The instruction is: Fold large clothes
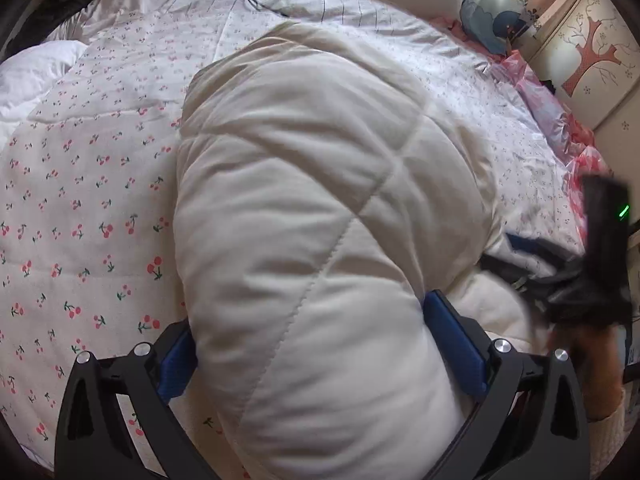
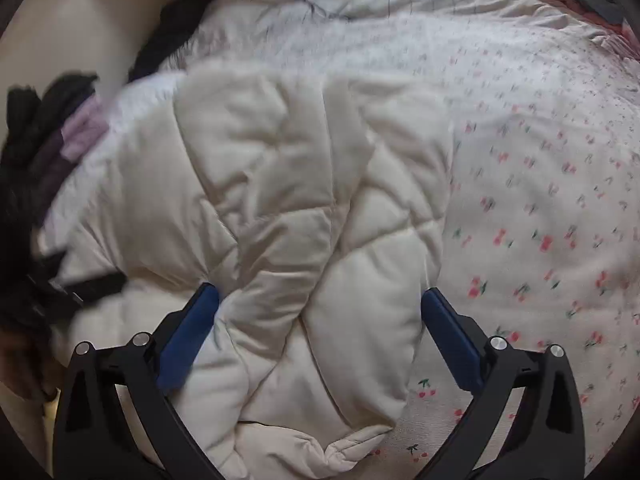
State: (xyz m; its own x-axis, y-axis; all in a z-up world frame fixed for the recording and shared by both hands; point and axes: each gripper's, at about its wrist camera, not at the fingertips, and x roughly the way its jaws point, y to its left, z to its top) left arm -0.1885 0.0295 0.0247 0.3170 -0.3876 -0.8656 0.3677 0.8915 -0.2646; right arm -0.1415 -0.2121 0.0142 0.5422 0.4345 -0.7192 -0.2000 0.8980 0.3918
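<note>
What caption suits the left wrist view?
Wide-open left tongs straddle a puffy cream quilted coat on a cherry-print bedspread.

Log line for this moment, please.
task: fold | jacket: on quilt | left gripper: open, straddling jacket | right gripper: open, straddling jacket

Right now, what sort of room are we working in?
Most likely a bedroom: the jacket lies on a bed under a cherry-print duvet, a pillow sits at its far edge, and a tree-painted wardrobe stands beside it.
</note>
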